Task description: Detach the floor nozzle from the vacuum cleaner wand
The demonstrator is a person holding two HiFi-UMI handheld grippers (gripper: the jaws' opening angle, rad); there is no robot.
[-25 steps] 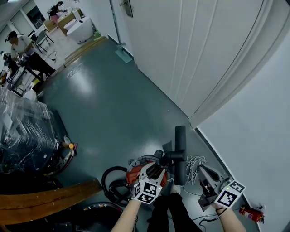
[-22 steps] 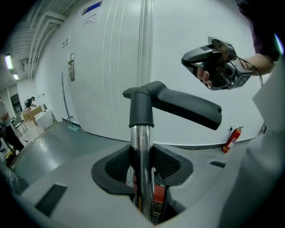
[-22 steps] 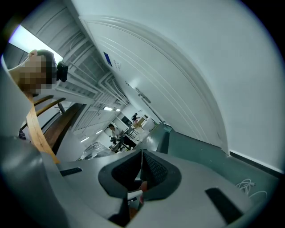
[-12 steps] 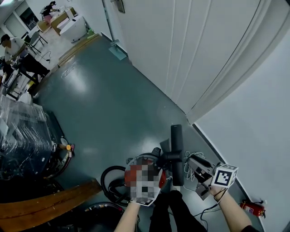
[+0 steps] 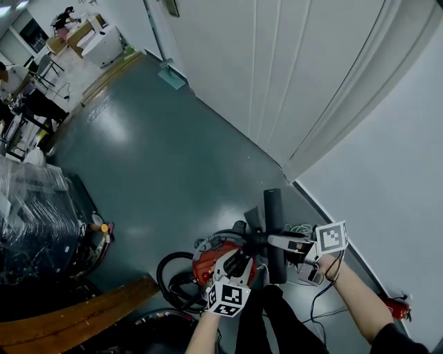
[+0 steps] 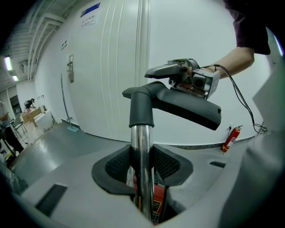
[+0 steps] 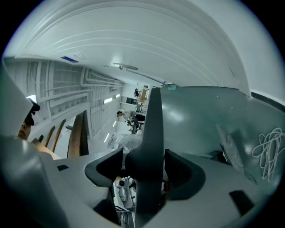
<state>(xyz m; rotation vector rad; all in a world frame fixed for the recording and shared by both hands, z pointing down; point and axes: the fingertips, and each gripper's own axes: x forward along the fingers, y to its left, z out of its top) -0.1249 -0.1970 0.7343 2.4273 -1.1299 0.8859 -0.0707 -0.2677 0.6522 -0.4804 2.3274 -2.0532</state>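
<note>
- Left gripper view: left gripper (image 6: 142,165) clamps wand (image 6: 141,142) below nozzle (image 6: 187,105).
- Right gripper (image 7: 144,173) jaws are opening, nozzle between them.
- Extinguisher (image 6: 230,139) beyond nozzle: left gripper view only, not right's.

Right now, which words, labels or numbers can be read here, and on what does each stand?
None can be read.
Blue sign on the white wall: too small.
Paper label under it: blurred.
Label on the red vacuum: blurred.
Print on the fire extinguisher: too small.
</note>
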